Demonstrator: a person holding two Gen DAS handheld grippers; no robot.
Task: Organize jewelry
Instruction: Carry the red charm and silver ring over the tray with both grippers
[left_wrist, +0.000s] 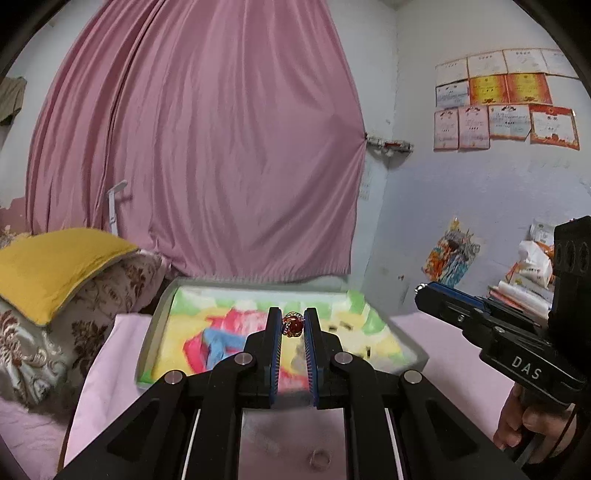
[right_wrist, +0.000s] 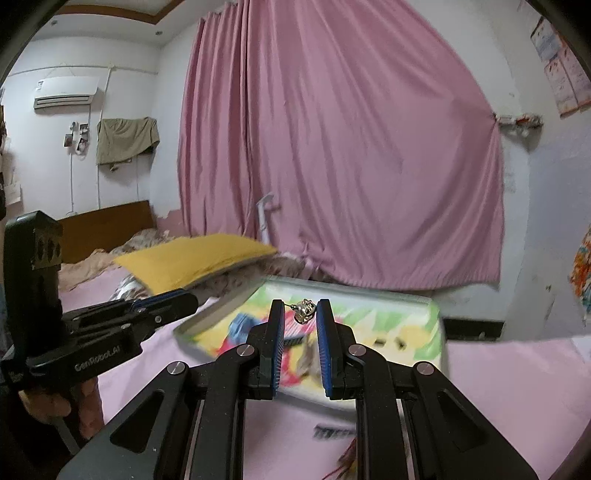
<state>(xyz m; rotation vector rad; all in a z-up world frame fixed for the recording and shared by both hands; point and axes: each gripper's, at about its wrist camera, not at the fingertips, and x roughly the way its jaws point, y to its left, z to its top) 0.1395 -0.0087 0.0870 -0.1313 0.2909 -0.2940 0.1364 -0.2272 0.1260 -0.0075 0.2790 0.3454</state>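
- Red-stoned ring (left_wrist: 293, 325) sits pinched at the tips of the left gripper (left_wrist: 293, 326), jaws nearly closed on it.
- Silvery charm (right_wrist: 306, 311) is clamped likewise at the tips of the right gripper (right_wrist: 301, 314).
- Both pieces hang above the colourful tray (left_wrist: 155, 325) on the pink sheet (left_wrist: 110, 369).
- Step in hand, I judge: carrying jewelry to its place; next, lower gently and release over the tray.
- Another ring (left_wrist: 320, 459) lies on the sheet below.

The red-stone ring (left_wrist: 293, 324) looked glossy, set in metal. The silver earring (right_wrist: 305, 311) was shiny metal. The curtain (left_wrist: 207, 147) was matt pink cloth.
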